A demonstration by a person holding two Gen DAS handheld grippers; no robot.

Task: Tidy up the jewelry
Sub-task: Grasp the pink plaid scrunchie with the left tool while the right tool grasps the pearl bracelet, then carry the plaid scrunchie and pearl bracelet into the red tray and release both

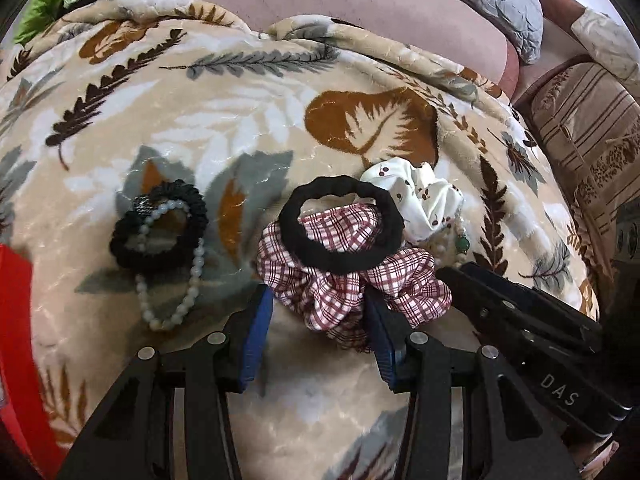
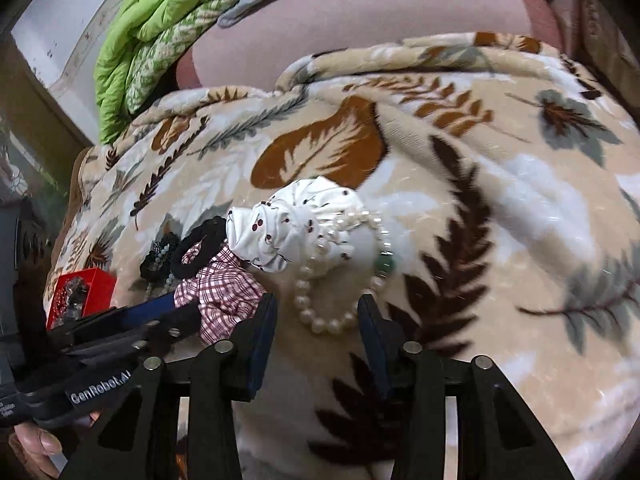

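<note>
On a leaf-patterned blanket lie a red plaid scrunchie with a black hair tie on top, a white cherry-print scrunchie, and a black scrunchie with a pale bead bracelet. My left gripper is open, its jaws on either side of the plaid scrunchie's near edge. My right gripper is open around the near loop of a pearl bracelet with a green bead, which lies partly on the white scrunchie.
A red box holding shiny items sits at the blanket's left; it also shows in the left wrist view. A pink cushion, green bedding and a striped pillow lie beyond.
</note>
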